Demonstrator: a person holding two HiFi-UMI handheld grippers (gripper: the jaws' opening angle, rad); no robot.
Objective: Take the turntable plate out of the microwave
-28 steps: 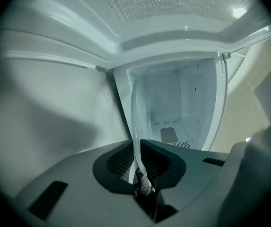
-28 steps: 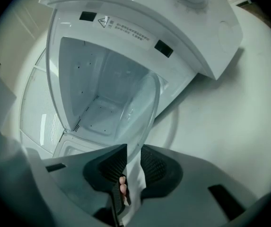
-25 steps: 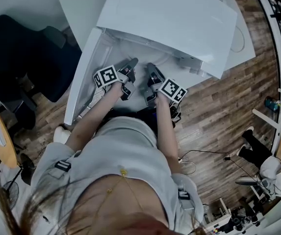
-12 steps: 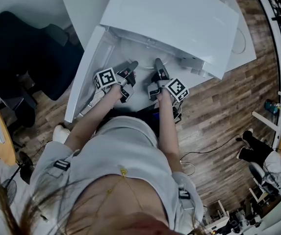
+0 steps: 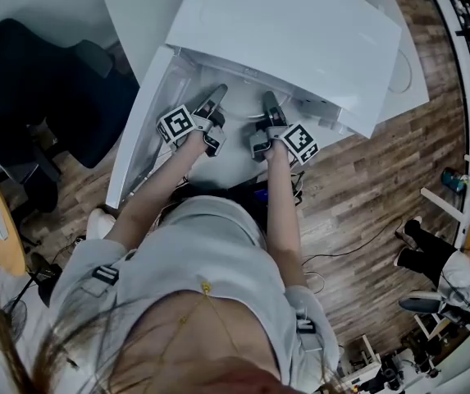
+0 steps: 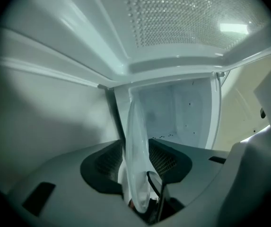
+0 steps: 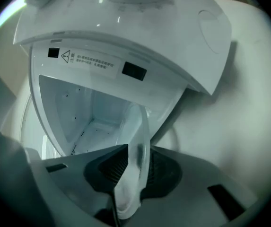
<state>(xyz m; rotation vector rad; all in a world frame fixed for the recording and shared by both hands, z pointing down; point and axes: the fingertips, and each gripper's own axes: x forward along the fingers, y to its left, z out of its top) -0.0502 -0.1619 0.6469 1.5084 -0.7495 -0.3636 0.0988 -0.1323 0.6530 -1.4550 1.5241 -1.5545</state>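
1. microwave (image 5: 300, 31), white and boxy, sits on a white surface (image 5: 136, 6) above a wooden floor (image 5: 366, 187), its door (image 5: 140, 130) swung wide open toward the left of the head view
2. a person in a grey top (image 5: 193, 261) bends over it with both forearms stretched forward, a gripper in each hand reaching into the open cavity (image 7: 88, 117)
3. the left gripper (image 5: 216, 97) carries its marker cube (image 5: 177, 125) on the outer side; its jaws have just been opening and stand apart, with the rim of the glass turntable plate (image 6: 137, 150) showing edge-on between the pads, which do not pinch it
4. the right gripper (image 5: 269, 105), with its own cube (image 5: 300, 142) on the outer side, has just been closing its jaws; its pads are clamped on the same plate's rim (image 7: 135, 169), one on each face of the glass
5. the turntable plate is at the mouth of the cavity and not yet out of the microwave; its near rim faces the person and the rest of the glass reaches back toward the inner walls
6. the two grippers sit side by side at that near rim, close together but not touching each other
7. the left gripper view shows the perforated screen (image 6: 182, 18) of the door filling the top of the picture, with the pale inner walls beyond the glass
8. the right gripper view shows a warning label (image 7: 90, 60) on the frame next to the opening, its print too small to read
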